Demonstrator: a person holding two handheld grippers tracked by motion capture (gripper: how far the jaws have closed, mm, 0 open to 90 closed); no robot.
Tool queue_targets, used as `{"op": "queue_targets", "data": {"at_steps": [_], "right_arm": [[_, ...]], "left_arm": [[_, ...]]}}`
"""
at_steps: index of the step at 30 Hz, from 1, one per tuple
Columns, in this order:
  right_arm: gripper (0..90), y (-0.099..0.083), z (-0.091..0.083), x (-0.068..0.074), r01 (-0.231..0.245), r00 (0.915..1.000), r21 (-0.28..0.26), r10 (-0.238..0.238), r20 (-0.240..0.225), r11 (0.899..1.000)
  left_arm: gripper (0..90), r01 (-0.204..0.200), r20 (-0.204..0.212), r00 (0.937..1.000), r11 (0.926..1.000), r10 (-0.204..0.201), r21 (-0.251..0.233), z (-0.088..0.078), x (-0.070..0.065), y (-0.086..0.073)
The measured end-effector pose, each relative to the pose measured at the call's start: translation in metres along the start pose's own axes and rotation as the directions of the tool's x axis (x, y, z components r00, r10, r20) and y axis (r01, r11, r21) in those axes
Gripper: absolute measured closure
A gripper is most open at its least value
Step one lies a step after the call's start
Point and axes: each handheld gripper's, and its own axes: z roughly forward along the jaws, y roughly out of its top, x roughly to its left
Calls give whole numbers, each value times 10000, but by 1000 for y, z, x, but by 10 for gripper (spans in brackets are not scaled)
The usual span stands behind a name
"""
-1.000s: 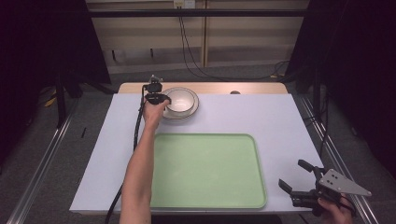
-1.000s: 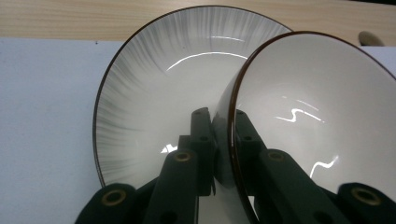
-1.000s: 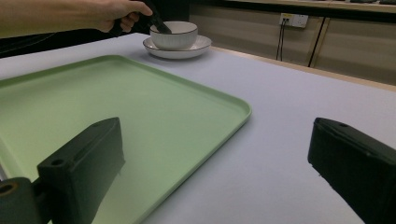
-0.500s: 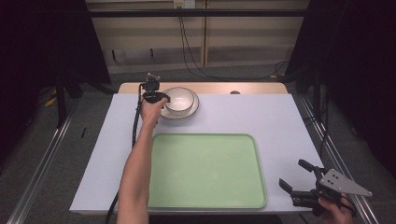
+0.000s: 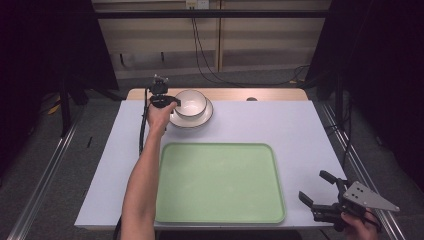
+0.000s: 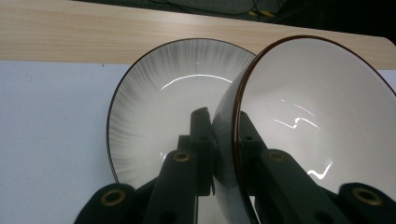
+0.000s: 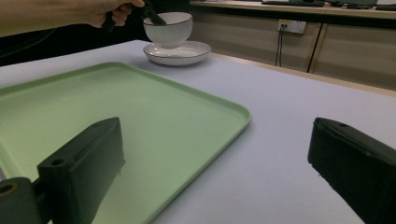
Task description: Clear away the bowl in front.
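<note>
Far left of table, high view: left gripper [image 5: 171,103] at end of an outstretched bare forearm, closed on the near-left rim of a white glazed ceramic bowl with a dark brown rim [image 5: 190,103]. Left gripper view: one black jaw inside the bowl wall, the other outside, rim pinched between them; bowl [image 6: 322,126] tilted toward the camera, interior facing it. Directly beneath and behind the jaws: round white ceramic plate with grey radial streaks and a thin dark edge [image 6: 154,112]. Bowl over the plate; whether its base touches the plate, cannot tell. Plate resting on a pale lavender table cover [image 5: 280,125], just in front of a strip of light wooden tabletop [image 5: 270,94].

Between the two grippers: light green rectangular plastic tray with rounded corners [image 5: 220,215], lying flat on the cover, nearer the right gripper than the left.

Far right, near table edge: right gripper [image 5: 318,189] held in a hand at the bottom corner, jaws spread wide, gripping nothing, just beside the tray's right-hand near corner and apart from it. Right gripper view: both jaws wide apart over tray edge [image 7: 224,126] and cover; bowl [image 7: 168,28] and plate [image 7: 180,52] well ahead, with the left hand [image 7: 100,11] at the bowl's rim.
</note>
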Motion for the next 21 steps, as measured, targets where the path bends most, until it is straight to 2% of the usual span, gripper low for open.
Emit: {"op": "queue_targets", "data": {"at_steps": [9,16,18,20,21], "right_arm": [[29,0,0,0,-23,10000,-33,23,-66,10000],[29,1,0,1,27,10000,-55,-27,-19,10000],[29,1,0,1,32,10000,-61,-32,-14,10000],[29,1,0,1,10,10000,-103,-11,-30,9999],[29,1,0,1,-35,10000,-98,34,-61,9999]], "left_arm": [[820,-58,147,9999,9997,61,-219,-16,-3,4],[820,-264,262,9993,9991,273,-331,-28,-6,3],[820,-487,348,9982,9986,494,-200,-31,-7,4],[820,-546,196,9983,9982,552,-262,-32,-10,4],[819,-653,254,9975,9977,658,-192,-33,-9,4]]}}
